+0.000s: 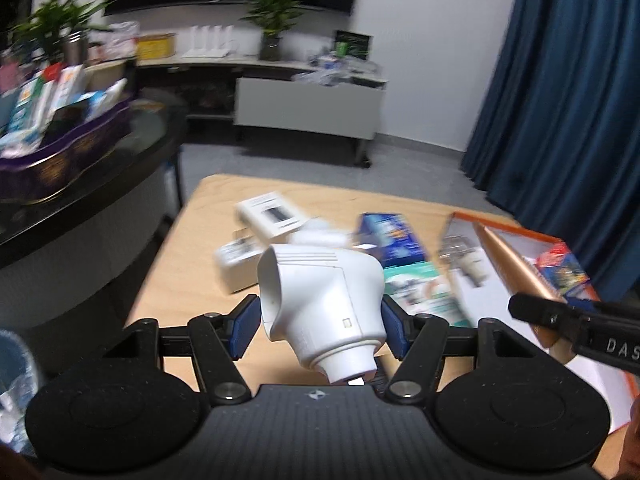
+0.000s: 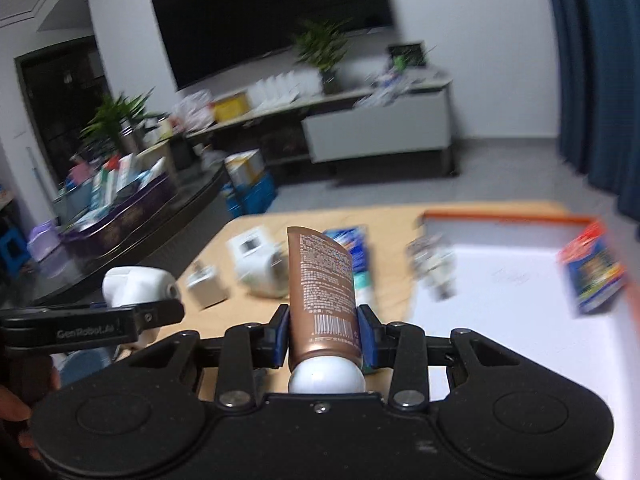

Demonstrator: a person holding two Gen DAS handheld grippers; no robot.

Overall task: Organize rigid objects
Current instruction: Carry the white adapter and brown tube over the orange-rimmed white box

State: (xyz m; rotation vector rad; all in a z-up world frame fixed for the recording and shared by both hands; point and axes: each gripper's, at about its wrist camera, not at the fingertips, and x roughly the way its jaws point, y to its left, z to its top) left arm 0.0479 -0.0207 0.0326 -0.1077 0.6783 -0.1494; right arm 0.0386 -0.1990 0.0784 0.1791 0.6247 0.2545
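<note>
At frame bottom, a white plug [image 1: 320,300] is clamped in the left gripper [image 1: 320,320] and a bronze tube [image 2: 322,292] in the right gripper [image 2: 323,332], and both should be lowered level into the white tray [image 2: 500,320] at right, past the boxes [image 1: 272,216] farther up.

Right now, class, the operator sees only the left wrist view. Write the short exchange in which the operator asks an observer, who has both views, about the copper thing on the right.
Operator: My left gripper is shut on the white device. What is that copper thing?
Observer: A brown tube with a barcode and a white cap. The right gripper is shut on it just above the cap.
Operator: Is there room in the tray?
Observer: Yes, its white middle is bare. A blue-and-red box lies at its right side.
</note>
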